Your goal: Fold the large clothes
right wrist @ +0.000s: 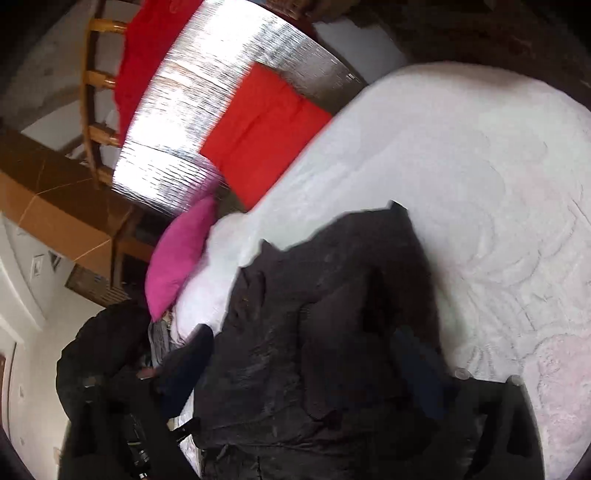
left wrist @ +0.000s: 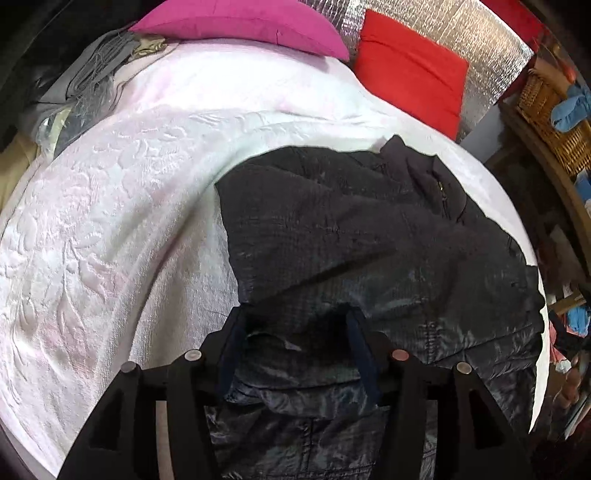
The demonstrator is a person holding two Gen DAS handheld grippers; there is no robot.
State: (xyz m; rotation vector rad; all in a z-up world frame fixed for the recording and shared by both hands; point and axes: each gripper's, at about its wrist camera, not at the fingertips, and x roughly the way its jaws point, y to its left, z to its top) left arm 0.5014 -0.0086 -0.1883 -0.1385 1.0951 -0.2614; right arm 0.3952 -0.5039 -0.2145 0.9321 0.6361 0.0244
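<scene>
1. Setting. A dark quilted jacket (left wrist: 369,236) lay on a bed covered with a white embossed bedspread (left wrist: 110,229). A magenta pillow (left wrist: 243,26) and a red pillow (left wrist: 410,70) stood at the far end of the bed, against a silver foil panel (left wrist: 476,40).

2. Position of the garment. In the left wrist view the jacket occupied the right-hand part of the bedspread. Its body ran away from the camera towards the pillows, and its collar and zip end lay farthest off, near the red pillow.

3. Left gripper (left wrist: 295,332). Its jaws pointed steeply down on the near hem region of the jacket and stood partly apart. A bunched ridge of the shiny fabric lay between them. Whether the pads pressed on that ridge could not be told.

4. Right gripper (right wrist: 314,373). In the blurred right wrist view its jaws were spread wide, with a raised hump of the jacket between them and no visible pinch. Its left finger (right wrist: 188,354) showed beside the fabric; the right one was largely lost against the dark cloth.

5. Governing relation. Both jaws sat at the near end of the garment, whose long axis extended ahead of them towards the pillows. The left gripper appeared the closer to a usable hold.

6. Judgement. A fold would probably carry the near edge forward along that axis, once fabric was firmly caught.
</scene>
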